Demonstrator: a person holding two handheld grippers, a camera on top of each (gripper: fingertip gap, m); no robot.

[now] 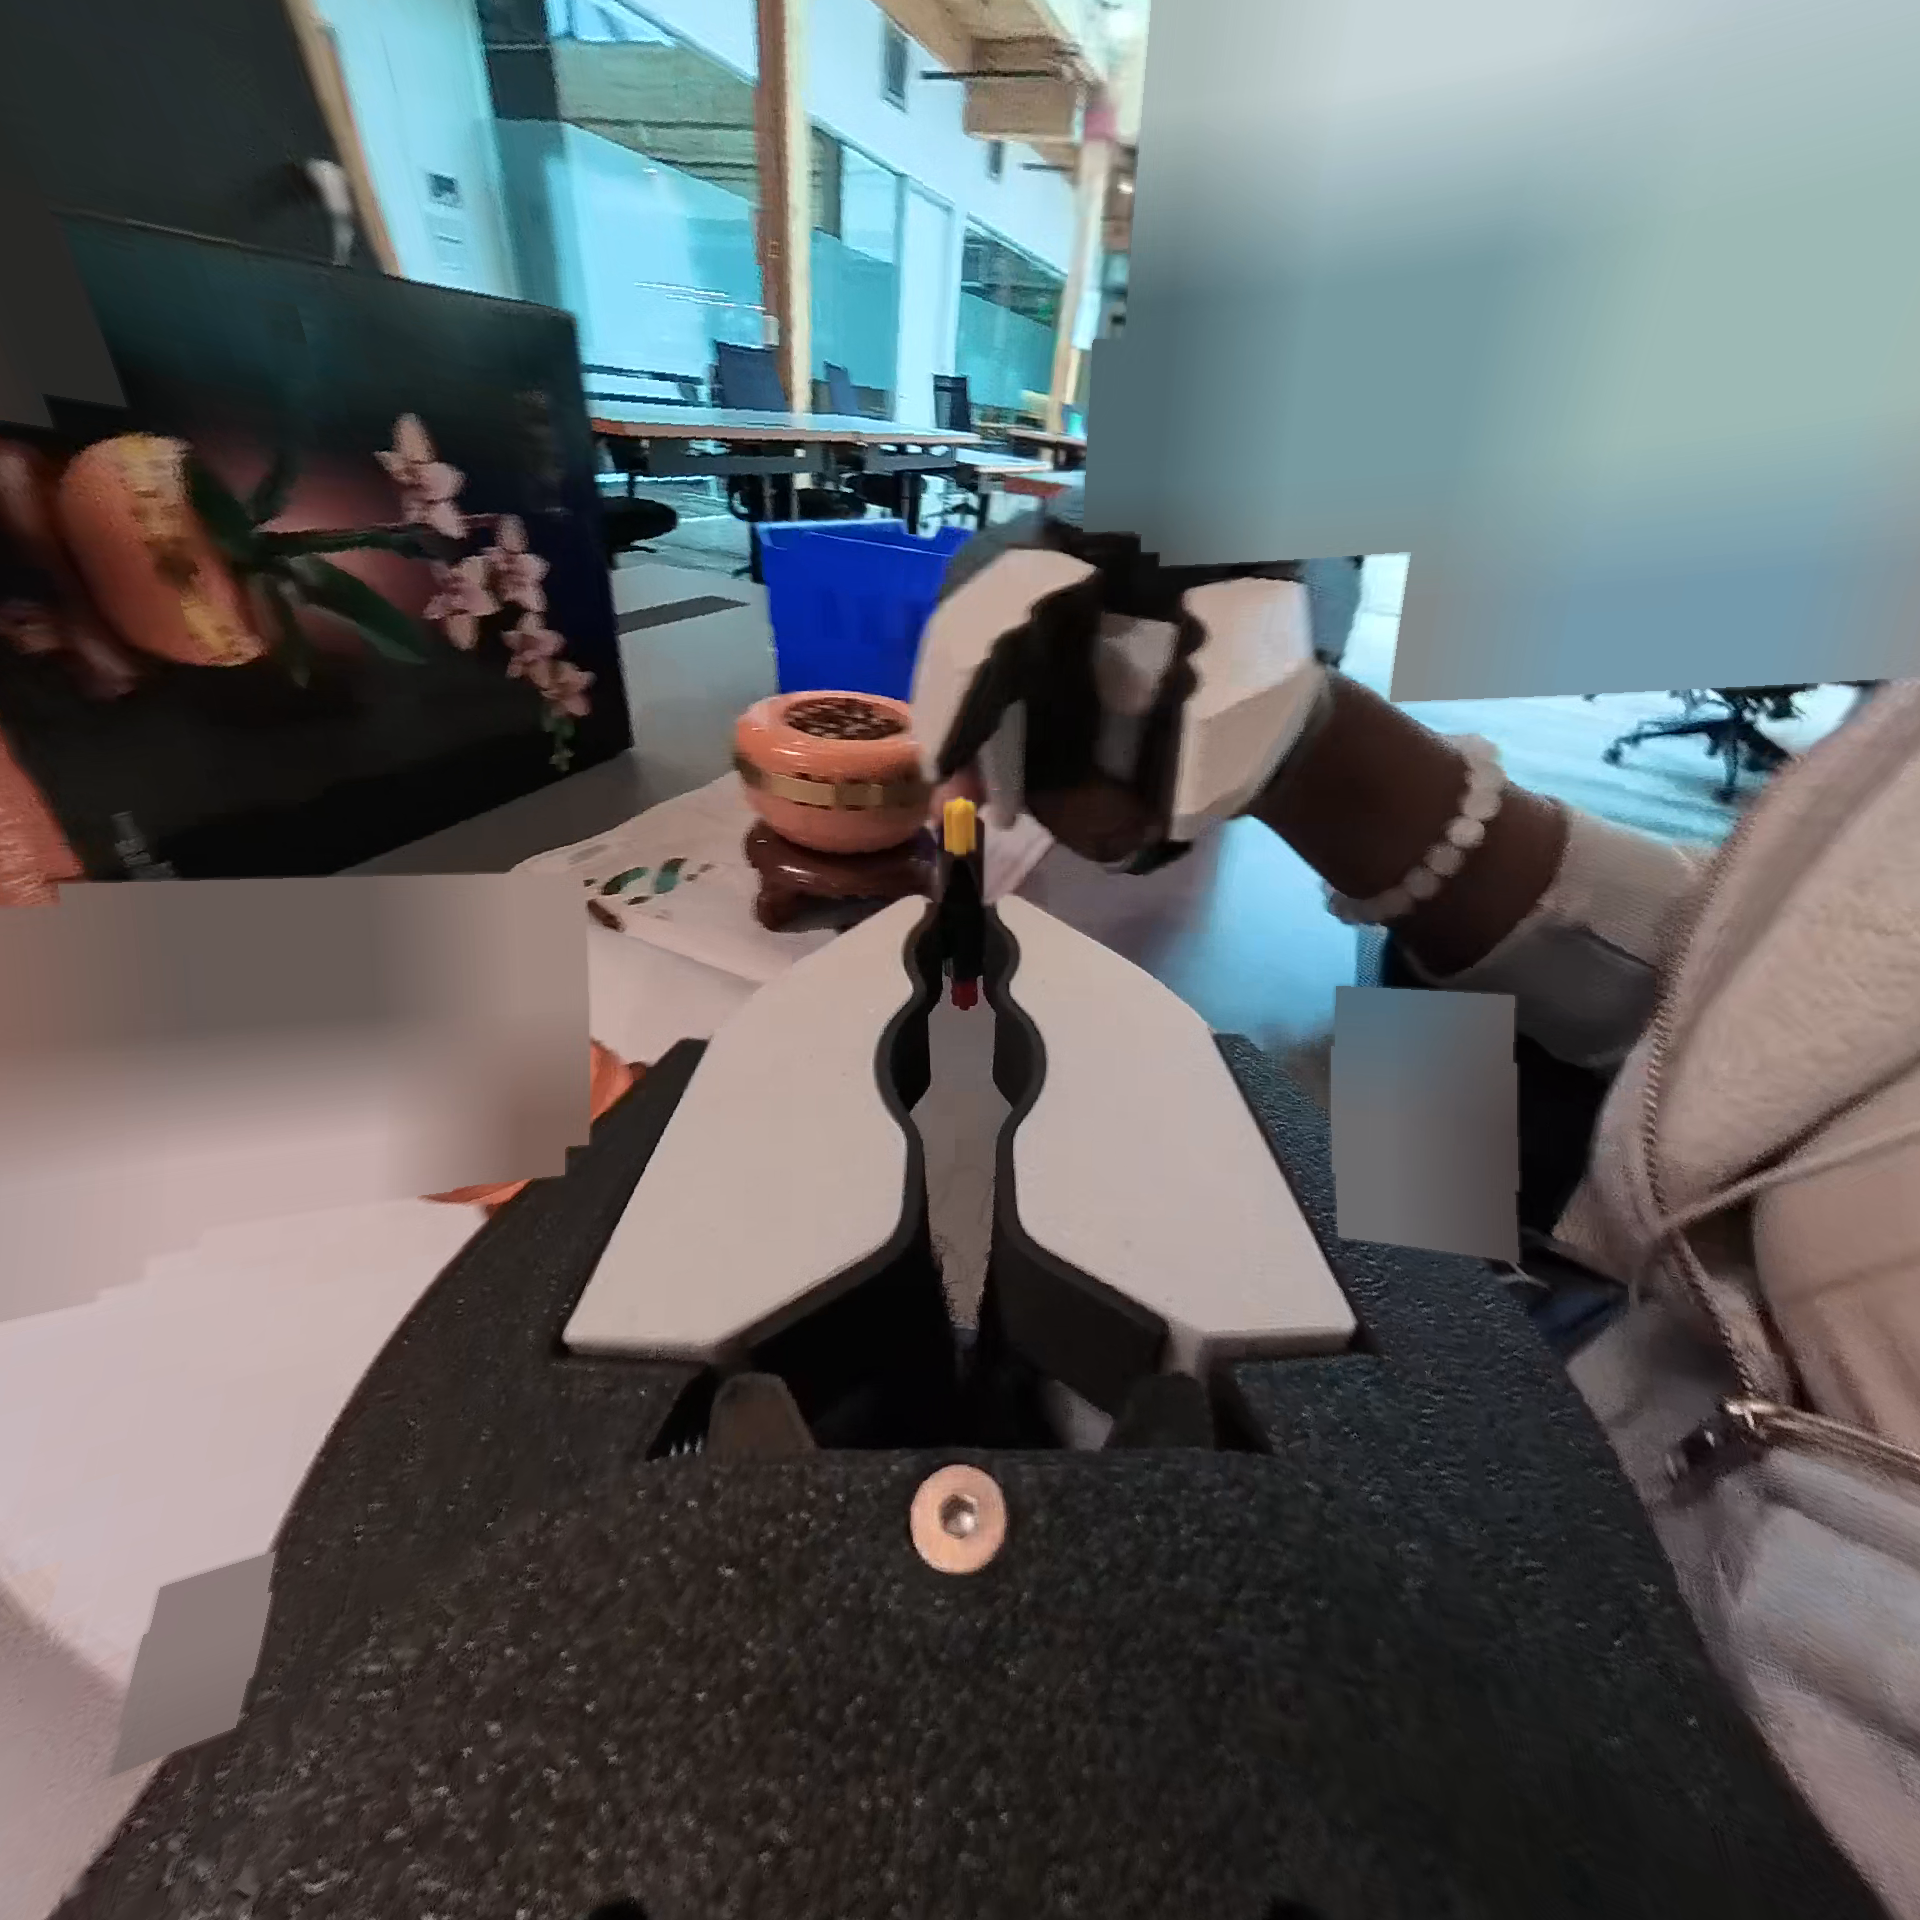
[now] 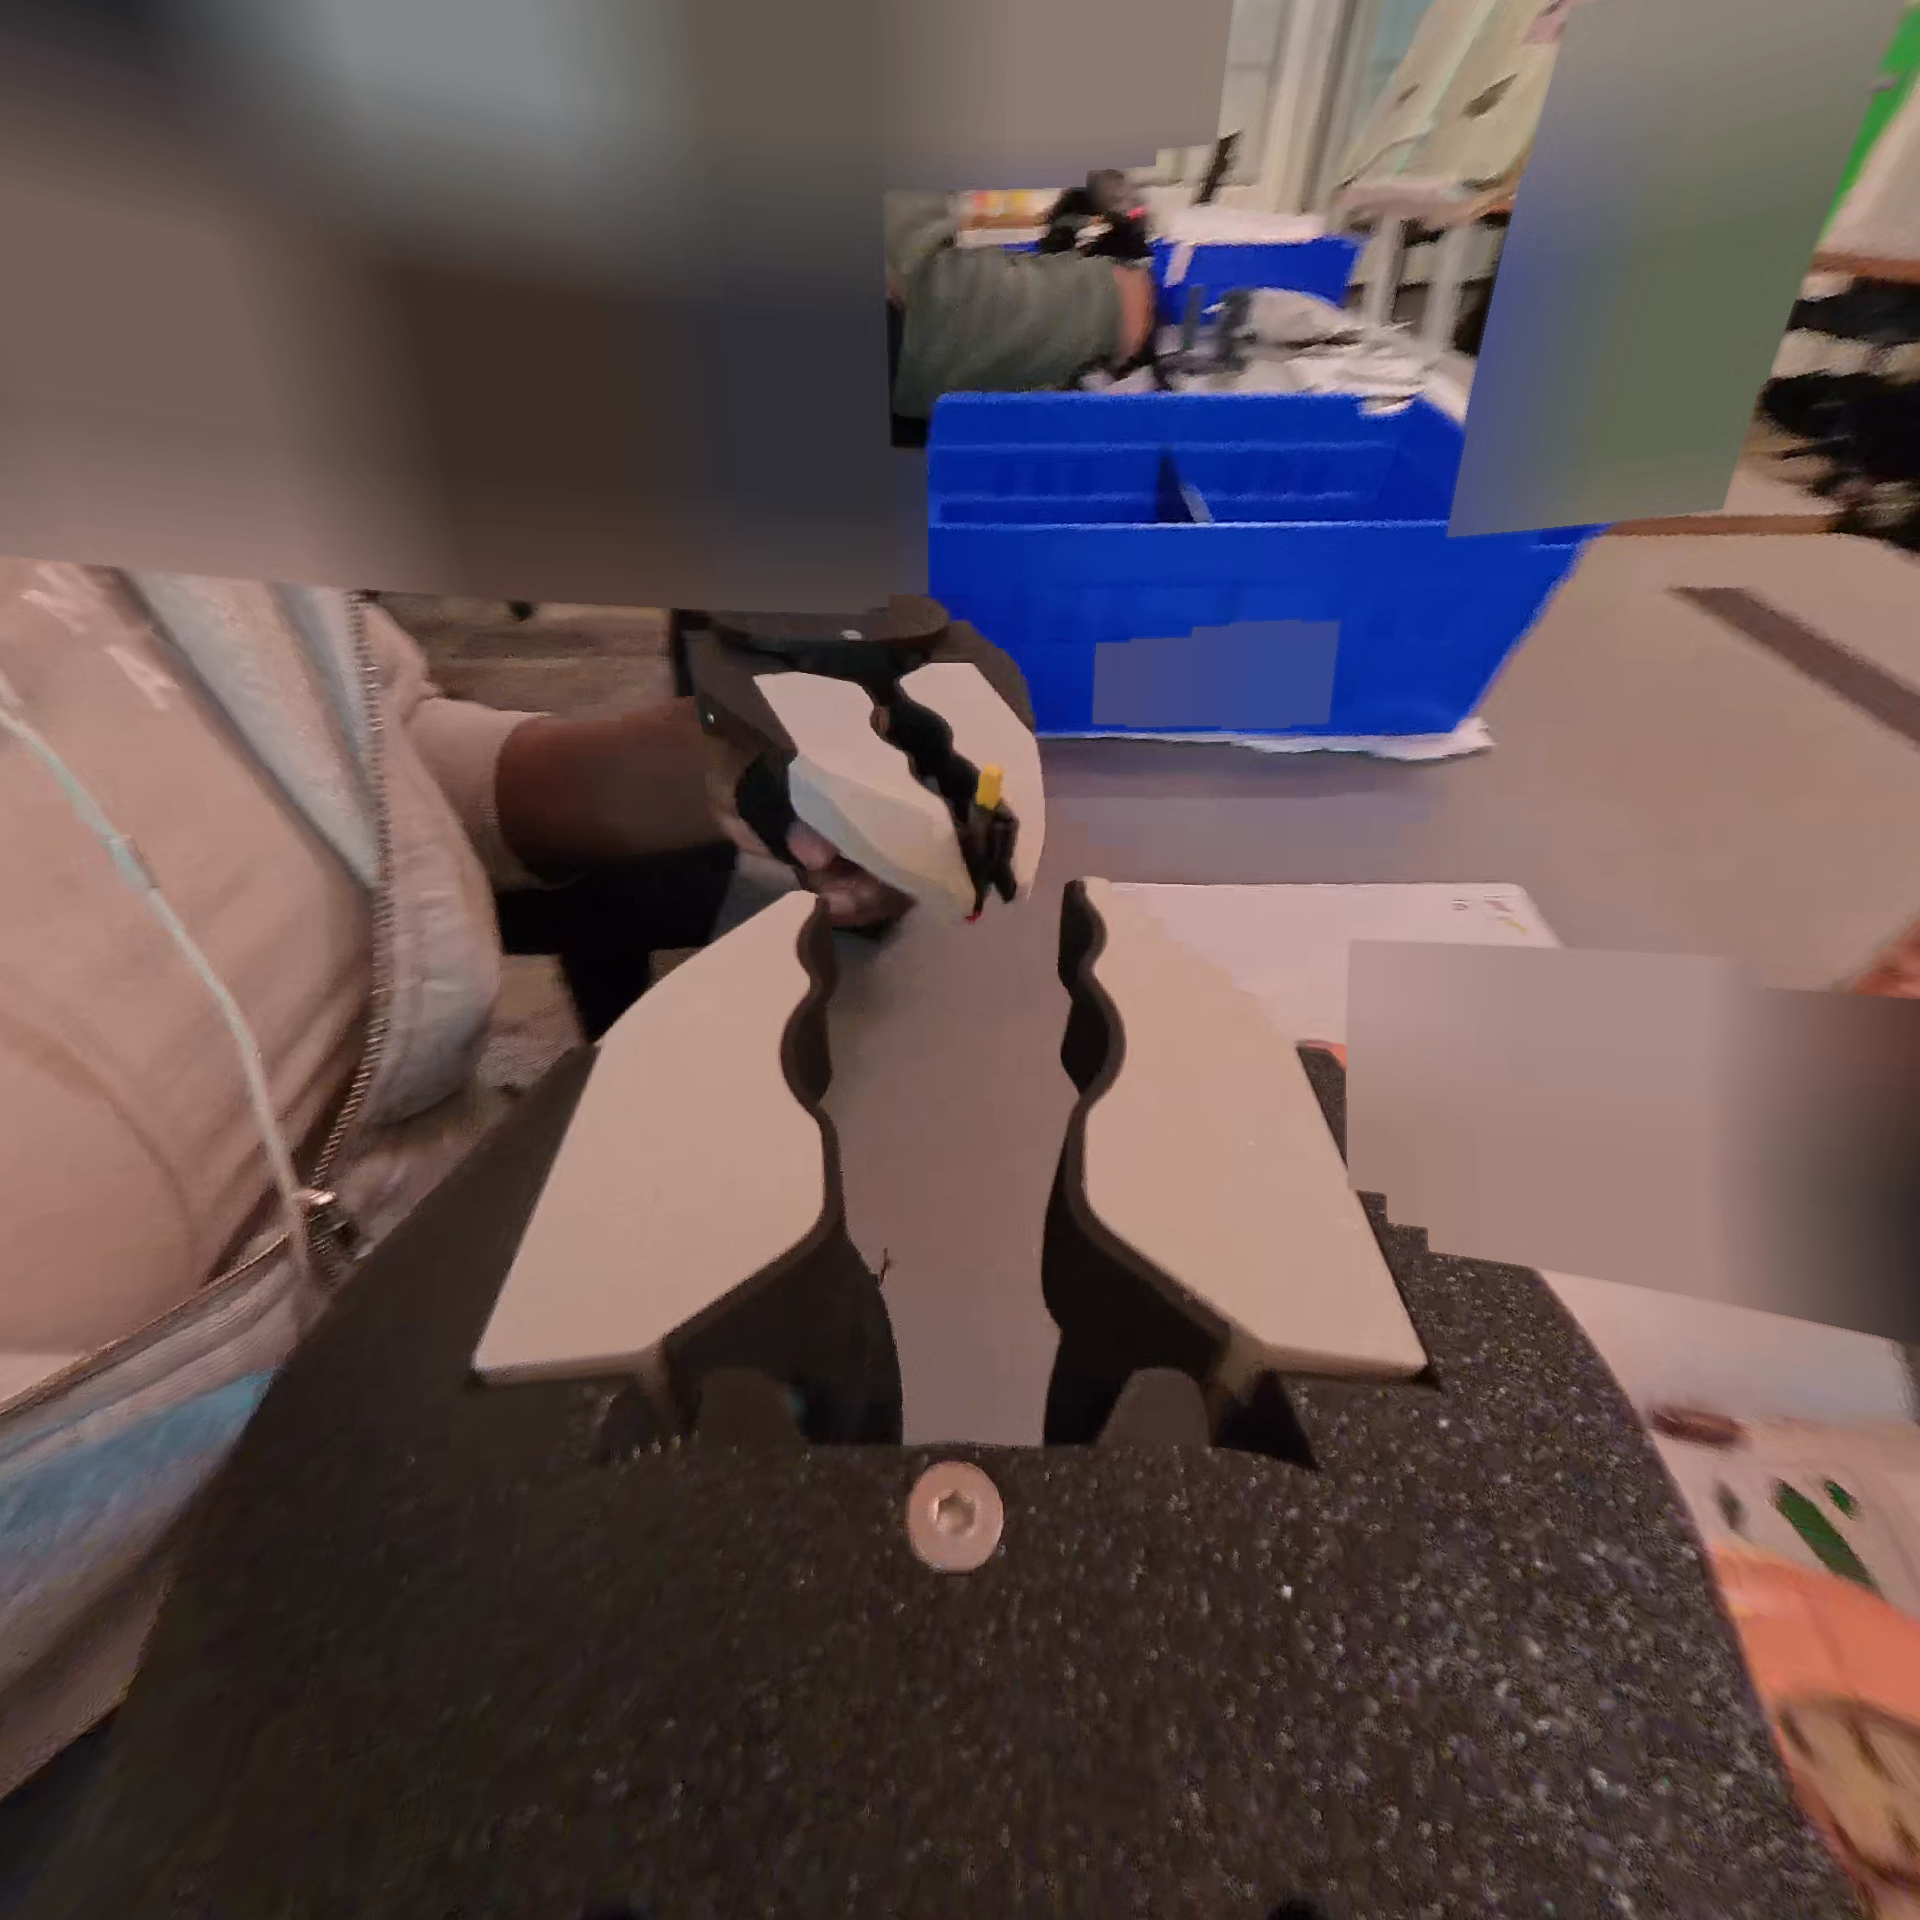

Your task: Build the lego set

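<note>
Pinching a thin black lego stem [image 1: 958,914] with a yellow tip, the left gripper [image 1: 958,935] holds it upright just in front of the pink lego pot [image 1: 831,774]. The right gripper [image 2: 945,904] has its fingers spread with nothing between them, near the stem, right of the pot.

Bright, perhaps daylit; motion-blurred, edges wide-angle warped.
</note>
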